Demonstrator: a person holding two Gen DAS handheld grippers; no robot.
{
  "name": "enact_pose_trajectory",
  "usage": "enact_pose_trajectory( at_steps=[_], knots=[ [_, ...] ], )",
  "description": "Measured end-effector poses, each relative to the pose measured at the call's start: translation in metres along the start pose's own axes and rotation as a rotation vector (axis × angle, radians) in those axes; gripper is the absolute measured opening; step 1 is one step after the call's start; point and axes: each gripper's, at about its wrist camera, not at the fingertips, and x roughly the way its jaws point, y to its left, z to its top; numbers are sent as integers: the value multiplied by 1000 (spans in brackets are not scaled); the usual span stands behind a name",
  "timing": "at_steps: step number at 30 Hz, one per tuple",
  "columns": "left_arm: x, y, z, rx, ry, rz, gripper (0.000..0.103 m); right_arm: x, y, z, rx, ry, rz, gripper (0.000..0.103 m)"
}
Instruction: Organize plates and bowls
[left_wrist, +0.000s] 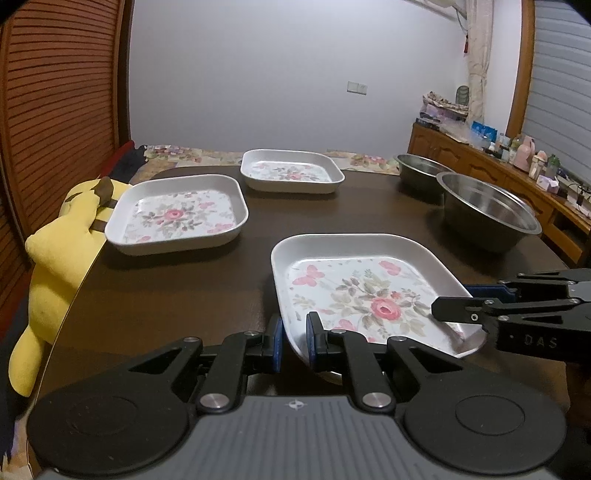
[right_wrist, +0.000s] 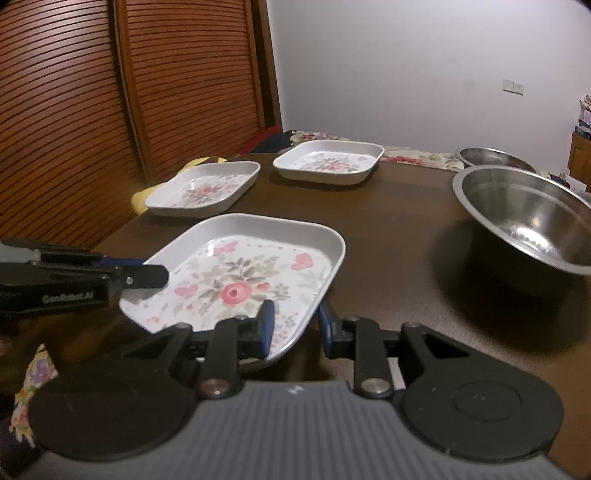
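Item 1: my left hand-held gripper (left_wrist: 293, 338), pitched downward over the near table (left_wrist: 177, 288) edge, jaws clamped on the near left rim of the nearest floral plate (left_wrist: 364, 291), one blue pad inside the wall, one outside.

Item 2: my right hand-held gripper (right_wrist: 295, 325), likewise pitched downward, jaws clamped on the same plate's near right rim, one pad inside and one outside. In the left wrist view it enters from the right edge, a finger lying over the plate's floor.

Item 3: nearest floral plate, square, white walls, rose print; held between both grippers above the dark table, tilted, near corner raised. Empty.

Item 4: second floral plate (left_wrist: 177, 216), at the table's left edge, flat, empty.

Item 5: third floral plate (left_wrist: 291, 171), far centre, flat, empty.

Item 6: large steel bowl (left_wrist: 487, 216), right side of the table, upright, empty.

Item 7: smaller steel bowl (left_wrist: 421, 170), just behind the large one, upright; contents hidden.

Item 8: yellow plush toy (left_wrist: 62, 243), beside the table's left edge.
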Motion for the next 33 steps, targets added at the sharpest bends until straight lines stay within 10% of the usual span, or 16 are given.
enact_pose_trajectory(
  at_steps=[33],
  knots=[
    [1, 0, -5, -13, 4, 7, 16, -3, -4, -9, 48, -17, 4, 28]
  ],
)
